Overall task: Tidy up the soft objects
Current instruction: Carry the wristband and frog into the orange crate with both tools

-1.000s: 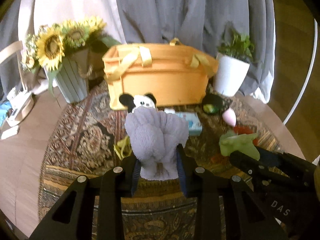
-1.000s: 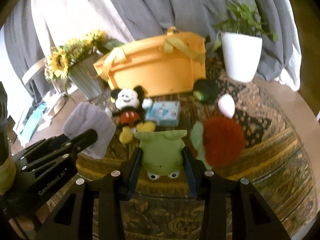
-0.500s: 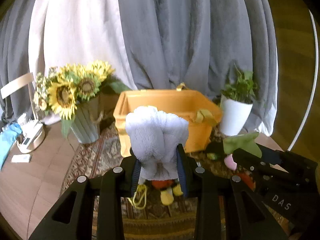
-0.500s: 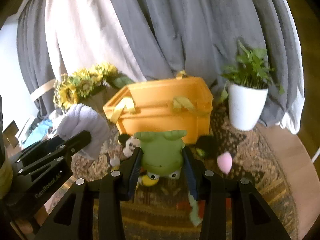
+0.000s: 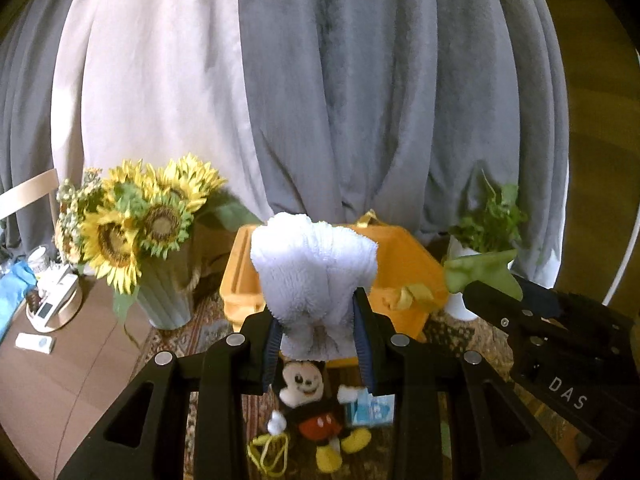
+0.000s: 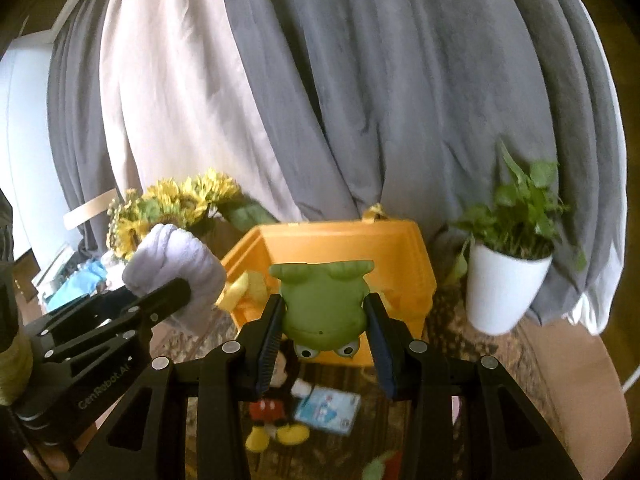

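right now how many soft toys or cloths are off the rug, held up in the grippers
2. A lavender towel in the left gripper and a green frog in the right gripper. The Mickey doll lies on the rug below.

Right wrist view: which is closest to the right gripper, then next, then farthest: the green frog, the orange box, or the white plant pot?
1. Green frog toy: held upside down between the jaws of the right gripper.
2. Orange box: just behind the frog, in the middle.
3. White plant pot: off to the right, beside the box, by the curtain.
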Demonstrator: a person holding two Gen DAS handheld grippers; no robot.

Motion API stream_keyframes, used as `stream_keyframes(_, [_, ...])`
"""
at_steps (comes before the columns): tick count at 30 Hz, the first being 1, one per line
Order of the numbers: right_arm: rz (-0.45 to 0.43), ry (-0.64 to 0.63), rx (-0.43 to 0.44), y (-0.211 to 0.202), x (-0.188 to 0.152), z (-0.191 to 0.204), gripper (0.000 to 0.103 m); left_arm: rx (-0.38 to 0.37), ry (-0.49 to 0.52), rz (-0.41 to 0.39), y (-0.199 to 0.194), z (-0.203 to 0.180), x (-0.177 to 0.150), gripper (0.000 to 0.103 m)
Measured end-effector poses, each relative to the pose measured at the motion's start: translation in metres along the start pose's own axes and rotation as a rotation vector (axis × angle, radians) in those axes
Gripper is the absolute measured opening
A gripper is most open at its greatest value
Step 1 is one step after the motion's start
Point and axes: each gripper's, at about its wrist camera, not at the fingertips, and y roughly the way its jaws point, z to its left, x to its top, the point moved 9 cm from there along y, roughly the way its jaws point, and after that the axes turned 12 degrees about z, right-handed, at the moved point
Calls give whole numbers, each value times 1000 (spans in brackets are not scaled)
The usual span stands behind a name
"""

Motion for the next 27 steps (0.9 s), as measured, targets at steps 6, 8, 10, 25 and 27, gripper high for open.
stream_keyframes(6, [-24,-30,4,16,29,-3,42,6,-5,-21,18,1,26,33])
stream_keyframes(8, [-21,-35,10,24,38,-5,42,14,-5,-24,26,3,34,33])
stream_keyframes(10, [-9,-36,15,36,45,-8,42,17,-5,-19,36,4,40,33])
stream_keyframes(25, [131,-29,9,123,77,-26,42,24,15,80,115,15,68,33])
stream_keyframes(27, [150,-24,6,132,79,-30,42,26,18,98,123,16,69,34])
